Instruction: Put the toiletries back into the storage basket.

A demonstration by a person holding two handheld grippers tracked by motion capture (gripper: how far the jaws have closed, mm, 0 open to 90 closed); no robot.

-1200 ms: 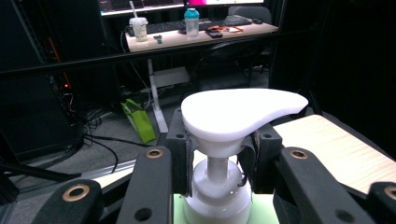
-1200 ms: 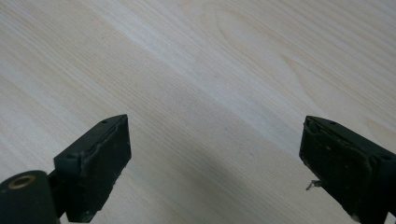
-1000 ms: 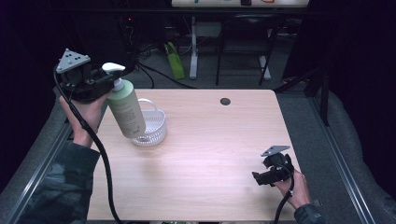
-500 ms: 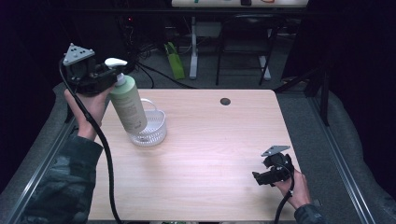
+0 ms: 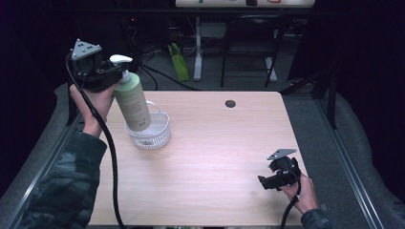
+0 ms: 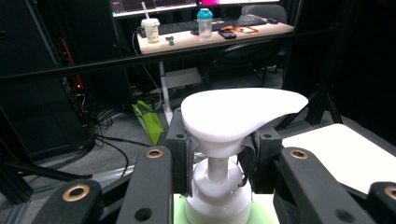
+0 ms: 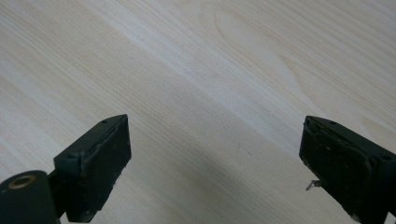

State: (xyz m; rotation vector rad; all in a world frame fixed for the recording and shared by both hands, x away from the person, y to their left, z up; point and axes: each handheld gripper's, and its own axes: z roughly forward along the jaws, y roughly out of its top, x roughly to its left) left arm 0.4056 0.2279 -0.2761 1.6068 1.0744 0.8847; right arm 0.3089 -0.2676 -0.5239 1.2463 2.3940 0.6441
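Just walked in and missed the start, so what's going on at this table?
A person works with two hand-held grippers. The left gripper is clamped on the neck of a green pump bottle, just under its white pump head, holding it tilted with its base in a small white basket. The right gripper sits open and empty at the wooden table's near right corner.

The left hand [image 5: 93, 102] is raised at the far left edge of the tabletop [image 5: 224, 157], its camouflage-patterned sleeve [image 5: 67, 186] coming up from the bottom left corner. It carries the left gripper [image 5: 119, 76] level, with the grey three-cornered plate on top and the black cable hanging along the forearm. Its fingers [image 6: 180, 149] are clamped on the neck of a pump bottle [image 5: 133, 102]. The right hand [image 5: 298, 191] rests low near the front right corner, holding the right gripper [image 5: 261, 181] pointed left. Its fingers [image 7: 95, 163] stand wide apart with nothing between them.
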